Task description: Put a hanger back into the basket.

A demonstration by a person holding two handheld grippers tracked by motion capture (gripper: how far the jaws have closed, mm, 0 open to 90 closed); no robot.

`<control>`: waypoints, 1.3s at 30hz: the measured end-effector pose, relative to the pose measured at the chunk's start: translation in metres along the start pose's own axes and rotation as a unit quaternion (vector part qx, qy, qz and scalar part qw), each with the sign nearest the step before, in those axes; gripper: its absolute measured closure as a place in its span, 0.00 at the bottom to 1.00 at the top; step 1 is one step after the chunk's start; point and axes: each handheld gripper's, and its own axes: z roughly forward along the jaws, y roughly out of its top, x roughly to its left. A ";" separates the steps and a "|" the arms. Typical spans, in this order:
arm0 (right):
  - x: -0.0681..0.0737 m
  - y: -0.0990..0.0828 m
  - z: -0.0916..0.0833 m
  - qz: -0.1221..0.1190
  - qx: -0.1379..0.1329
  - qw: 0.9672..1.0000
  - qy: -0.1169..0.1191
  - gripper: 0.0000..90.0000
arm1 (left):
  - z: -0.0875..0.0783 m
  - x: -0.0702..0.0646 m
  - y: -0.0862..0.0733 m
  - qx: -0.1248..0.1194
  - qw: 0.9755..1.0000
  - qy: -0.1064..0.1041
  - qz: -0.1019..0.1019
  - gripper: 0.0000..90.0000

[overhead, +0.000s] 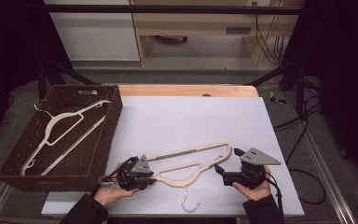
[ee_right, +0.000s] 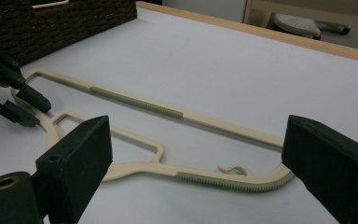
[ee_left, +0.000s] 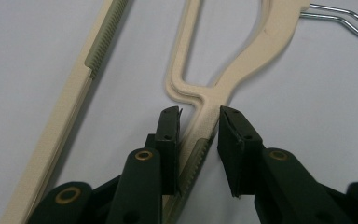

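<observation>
My left tongs (overhead: 145,177) sit at the left end of the cream hanger (overhead: 186,163), jaws narrow around its arm. My right tongs (overhead: 226,163) spread wide at the right end, holding nothing. The hanger lies flat on the white surface (overhead: 191,116), metal hook (overhead: 186,200) toward me. Left of it stands a brown basket (overhead: 109,140) with another hanger (overhead: 60,133) inside.

Left gripper view: my left tongs (ee_left: 200,126) straddle the hanger (ee_left: 242,60) arm. The left pad lies against its edge; the right pad stands just off it. No firm pinch yet.

Right gripper view: my right tongs (ee_right: 196,154) gape wide, with the hanger's (ee_right: 168,140) curved end between the jaws and neither pad touching it. The left tongs (ee_right: 28,105) show at its far end.
</observation>
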 end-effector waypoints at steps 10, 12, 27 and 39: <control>0.003 -0.001 0.002 0.000 0.004 1.000 0.005 0.10 | 0.001 -0.004 0.003 -0.009 1.000 -0.001 -0.003 0.79; 0.005 -0.001 0.003 -0.002 0.007 1.000 0.007 0.10 | -0.001 -0.003 0.002 -0.012 1.000 0.000 -0.006 0.78; 0.066 -0.015 0.034 0.012 0.098 0.993 0.064 0.29 | 0.002 -0.004 0.000 -0.009 1.000 0.001 -0.025 0.77; 0.099 -0.039 0.060 0.014 0.175 0.984 0.045 0.66 | -0.006 -0.006 0.000 -0.060 0.997 0.012 -0.043 0.63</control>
